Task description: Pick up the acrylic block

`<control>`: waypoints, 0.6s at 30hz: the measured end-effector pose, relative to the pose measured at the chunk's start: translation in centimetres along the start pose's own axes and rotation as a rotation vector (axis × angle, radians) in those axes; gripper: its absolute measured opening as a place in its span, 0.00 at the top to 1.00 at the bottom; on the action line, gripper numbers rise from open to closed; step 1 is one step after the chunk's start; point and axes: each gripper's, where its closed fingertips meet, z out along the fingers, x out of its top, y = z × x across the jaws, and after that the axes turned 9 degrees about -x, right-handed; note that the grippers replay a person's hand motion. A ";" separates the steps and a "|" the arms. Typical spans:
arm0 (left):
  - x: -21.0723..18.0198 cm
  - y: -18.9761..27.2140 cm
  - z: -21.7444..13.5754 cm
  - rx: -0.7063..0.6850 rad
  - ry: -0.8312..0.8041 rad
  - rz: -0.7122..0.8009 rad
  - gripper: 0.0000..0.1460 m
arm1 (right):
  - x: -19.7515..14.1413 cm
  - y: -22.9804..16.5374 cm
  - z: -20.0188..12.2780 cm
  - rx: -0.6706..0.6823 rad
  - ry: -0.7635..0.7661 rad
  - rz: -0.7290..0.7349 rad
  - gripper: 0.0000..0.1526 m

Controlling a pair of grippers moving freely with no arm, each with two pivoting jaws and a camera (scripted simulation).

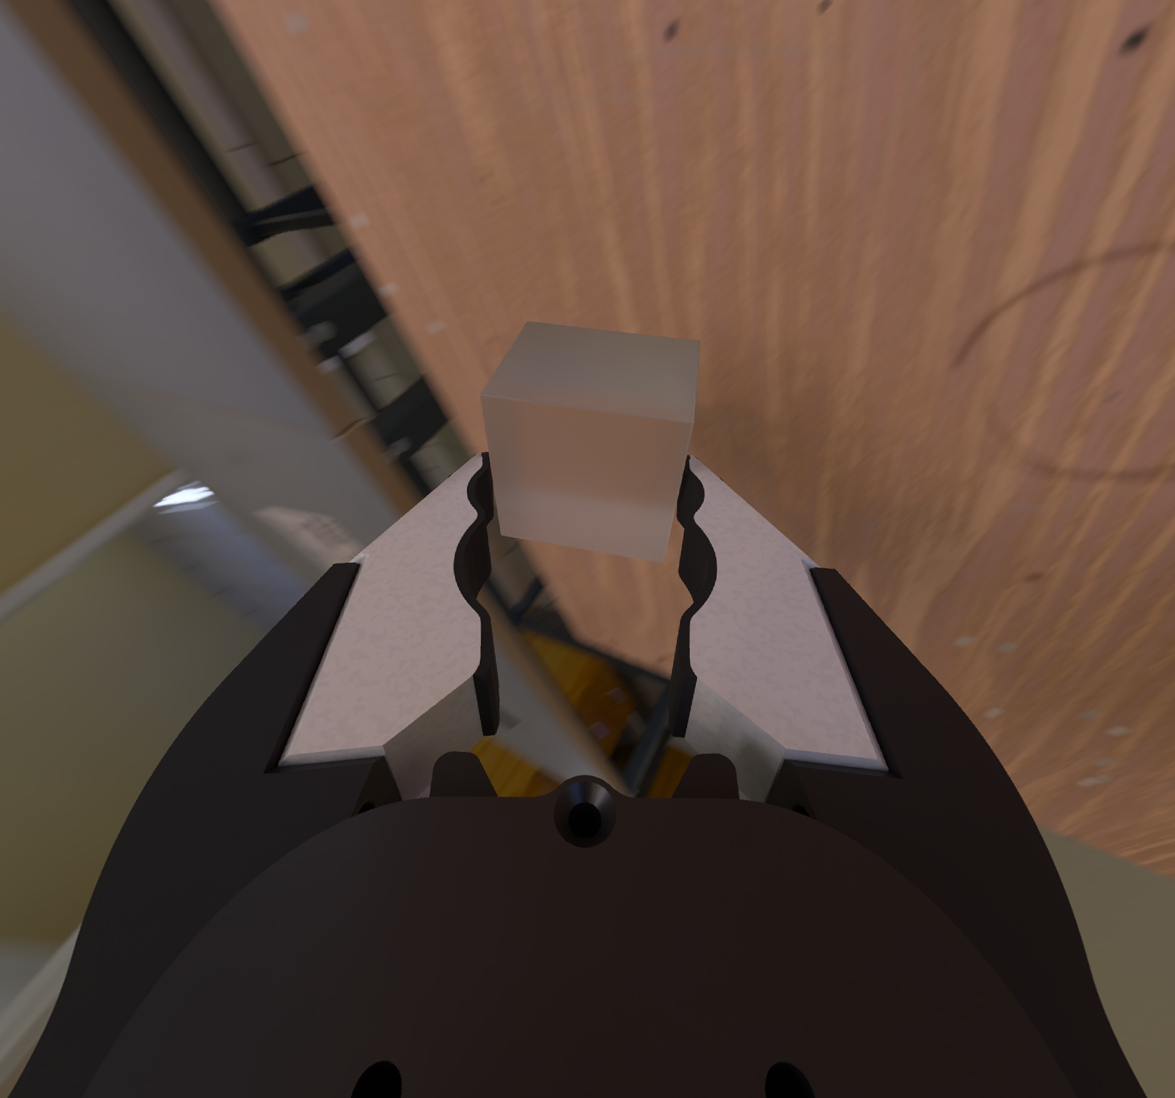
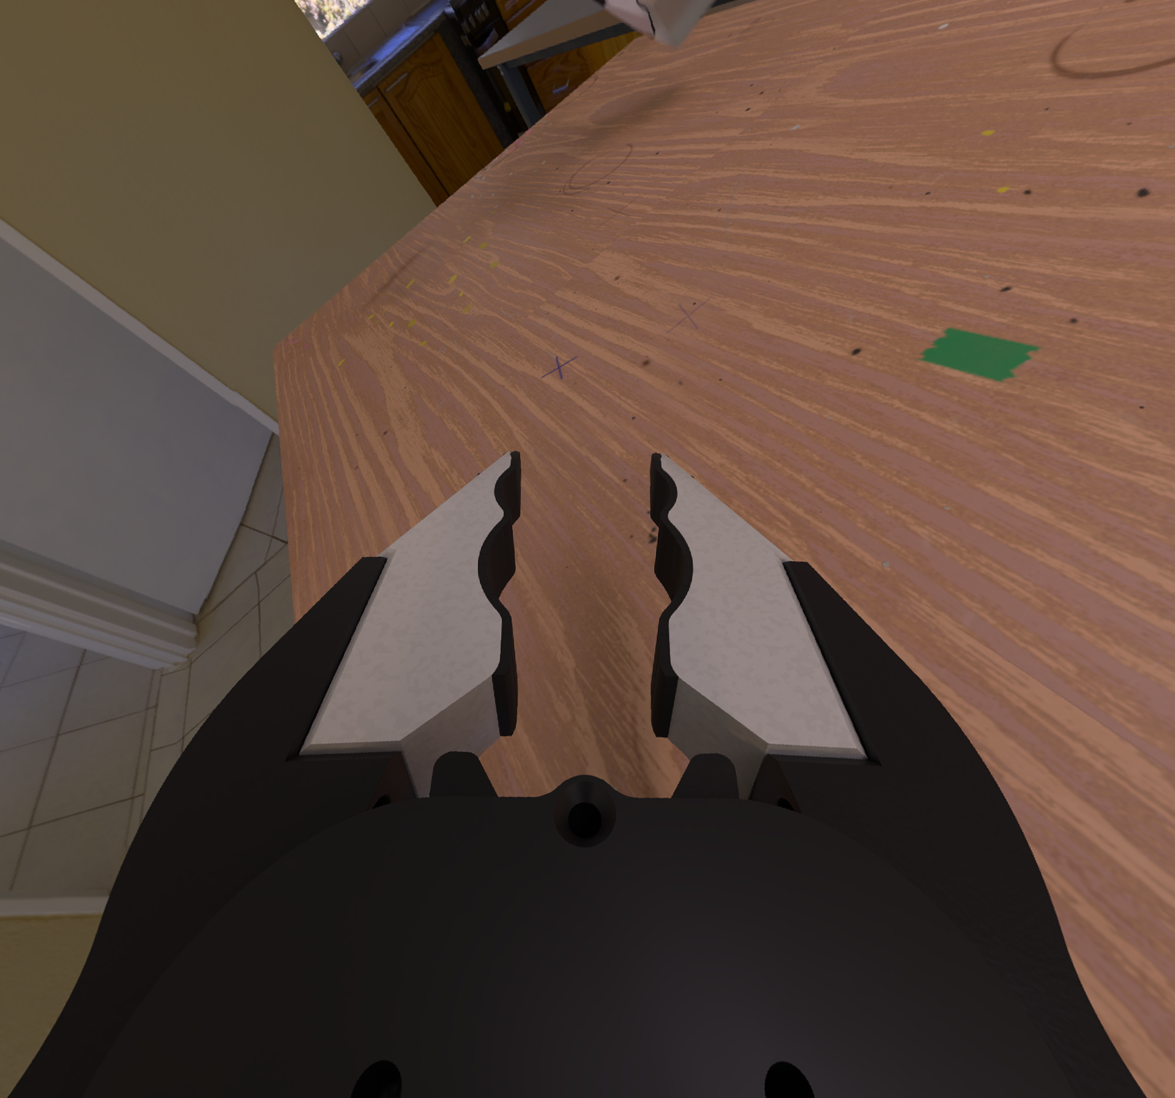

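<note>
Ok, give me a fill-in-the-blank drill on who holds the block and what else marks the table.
1. The acrylic block is clamped in the ___ tool.
2. The right tool holds ___.
3. The block hangs ___ the wooden table, not touching it.
4. The flat patch on the table is coloured ___.

Missing words: left; nothing; above; green
</note>
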 end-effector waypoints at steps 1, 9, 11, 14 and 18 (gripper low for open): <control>-0.6 -0.9 -1.8 0.078 -0.043 0.027 0.60 | 0.0 -0.1 -0.1 0.002 0.003 -0.002 0.73; -2.6 -9.6 -23.4 0.650 -0.297 0.147 0.60 | 0.5 -0.9 -0.6 0.005 0.035 -0.024 0.74; -2.2 -11.8 -29.3 0.767 -0.320 0.144 0.60 | 0.6 -1.1 -0.8 -0.002 0.043 -0.035 0.74; -0.6 -14.4 -37.5 0.944 -0.340 0.151 0.60 | 0.7 -1.1 -1.4 -0.026 0.061 -0.051 0.74; 3.9 -15.1 -43.5 1.063 -0.265 0.174 0.60 | 1.6 -0.9 -2.5 -0.050 0.113 -0.068 0.74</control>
